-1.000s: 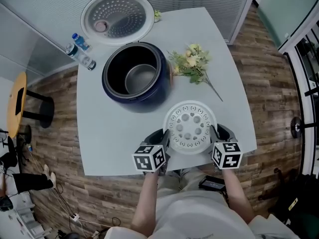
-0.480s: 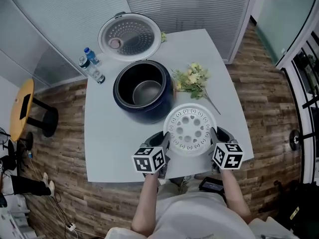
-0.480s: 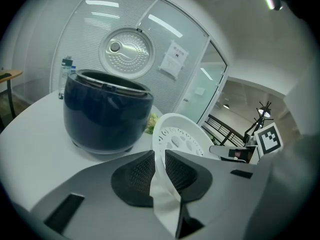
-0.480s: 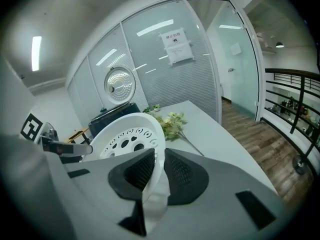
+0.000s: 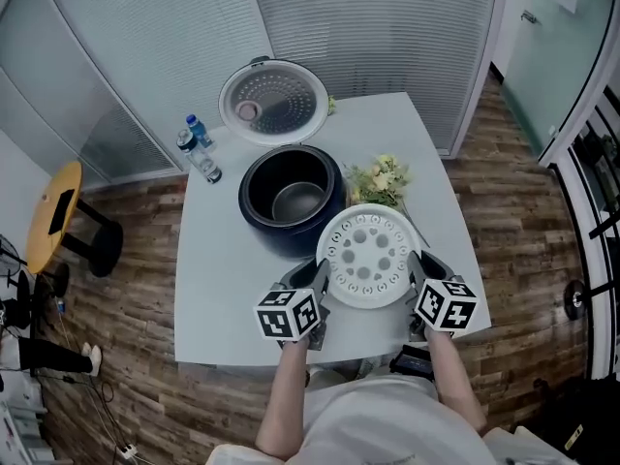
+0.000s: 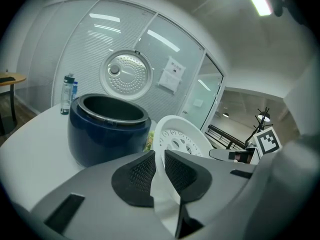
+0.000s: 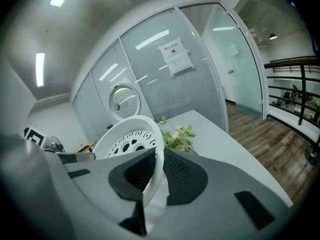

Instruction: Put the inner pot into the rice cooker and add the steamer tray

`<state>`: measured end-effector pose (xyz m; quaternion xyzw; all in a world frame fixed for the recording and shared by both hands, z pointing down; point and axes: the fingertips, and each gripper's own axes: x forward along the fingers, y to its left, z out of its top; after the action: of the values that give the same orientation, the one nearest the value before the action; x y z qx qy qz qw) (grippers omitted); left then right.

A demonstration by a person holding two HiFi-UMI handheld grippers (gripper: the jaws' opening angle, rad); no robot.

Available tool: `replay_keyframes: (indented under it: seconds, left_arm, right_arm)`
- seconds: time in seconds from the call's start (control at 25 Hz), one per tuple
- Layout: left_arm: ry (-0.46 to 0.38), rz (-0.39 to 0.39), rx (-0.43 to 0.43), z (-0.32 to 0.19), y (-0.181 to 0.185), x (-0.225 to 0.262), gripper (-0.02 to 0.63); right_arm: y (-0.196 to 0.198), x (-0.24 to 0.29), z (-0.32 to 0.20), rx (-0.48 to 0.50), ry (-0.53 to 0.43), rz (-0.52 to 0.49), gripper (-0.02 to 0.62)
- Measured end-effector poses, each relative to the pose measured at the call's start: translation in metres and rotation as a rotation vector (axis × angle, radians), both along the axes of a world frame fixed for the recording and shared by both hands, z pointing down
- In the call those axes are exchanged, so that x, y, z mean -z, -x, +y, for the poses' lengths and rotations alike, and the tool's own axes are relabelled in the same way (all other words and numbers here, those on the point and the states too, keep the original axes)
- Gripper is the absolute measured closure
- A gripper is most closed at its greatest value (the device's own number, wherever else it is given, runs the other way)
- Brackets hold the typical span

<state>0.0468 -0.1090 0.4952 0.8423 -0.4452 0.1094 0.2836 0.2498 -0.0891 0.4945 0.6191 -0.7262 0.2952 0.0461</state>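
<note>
White steamer tray (image 5: 367, 257) is pinched at its rim by left gripper (image 5: 317, 275) and right gripper (image 5: 418, 263), the right jaws closing; such thin edge grips could slip, tilting it.

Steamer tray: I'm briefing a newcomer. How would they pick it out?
At the grey table, look on the person's side of the blue rice cooker. The steamer tray is the white disc full of holes, held by its rim between the left hand-held gripper and the right hand-held gripper, whose jaws are closing on it; the perforated lid behind is grey.
</note>
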Motion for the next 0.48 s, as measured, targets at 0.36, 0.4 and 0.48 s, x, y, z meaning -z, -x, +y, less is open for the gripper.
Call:
replay_keyframes:
  seconds: [0.36,0.4,0.48]
  left_arm:
    - [-0.076,0.020,0.047,-0.005,0.019,0.035,0.546]
    - [-0.079,0.021,0.052,-0.004,0.021,0.037,0.546]
    - [-0.088,0.020,0.065,-0.003,0.027,0.042,0.546]
  right_arm:
    - [0.017,0.039,-0.014,0.040,-0.086,-0.038,0.537]
    - [0.020,0.042,-0.014,0.047,-0.091,-0.049,0.537]
    - [0.025,0.046,-0.013,0.060,-0.099,-0.063,0.538]
